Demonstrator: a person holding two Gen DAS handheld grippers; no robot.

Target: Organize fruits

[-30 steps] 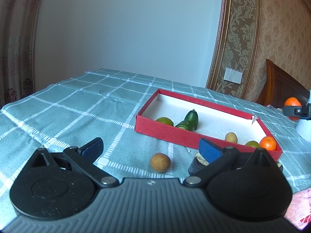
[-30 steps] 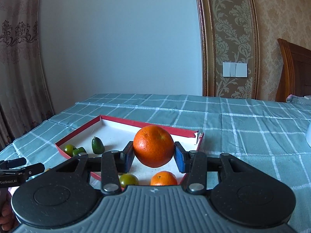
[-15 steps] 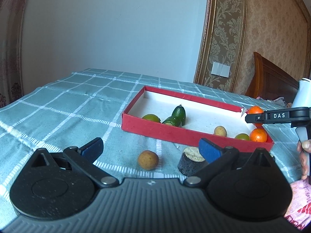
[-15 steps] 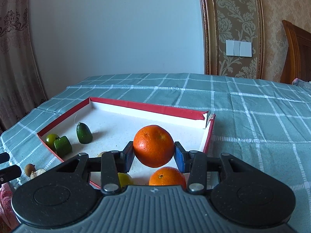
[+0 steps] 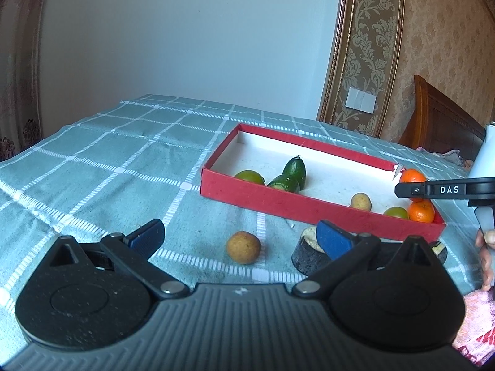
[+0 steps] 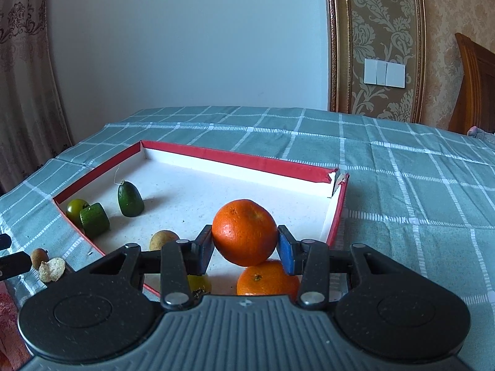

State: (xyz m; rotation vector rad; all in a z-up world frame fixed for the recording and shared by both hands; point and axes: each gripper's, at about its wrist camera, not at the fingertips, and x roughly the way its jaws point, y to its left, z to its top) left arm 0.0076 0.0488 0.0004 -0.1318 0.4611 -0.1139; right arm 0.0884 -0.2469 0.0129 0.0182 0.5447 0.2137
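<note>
My right gripper [image 6: 245, 244] is shut on a big orange [image 6: 244, 232] and holds it low over the right end of the red tray [image 6: 235, 156], just above a smaller orange [image 6: 267, 278]. In the left wrist view the right gripper [image 5: 411, 188] crosses the held orange [image 5: 411, 175] over the tray [image 5: 309, 207]. My left gripper [image 5: 238, 236] is open and empty above the cloth, near a small brown fruit [image 5: 243, 246] and a dark cut piece [image 5: 309, 253] outside the tray.
Inside the tray lie two green avocado pieces [image 6: 130, 199] [image 6: 94, 219], a green round fruit [image 6: 75, 208], a small brown fruit [image 6: 164, 239] and a yellow-green fruit [image 6: 199, 283]. A checked teal cloth [image 6: 417, 191] covers the table. A peel scrap [image 6: 52, 269] lies outside.
My right gripper has moved forward and down over the tray with the orange. My left gripper has shifted slightly, staying open.
</note>
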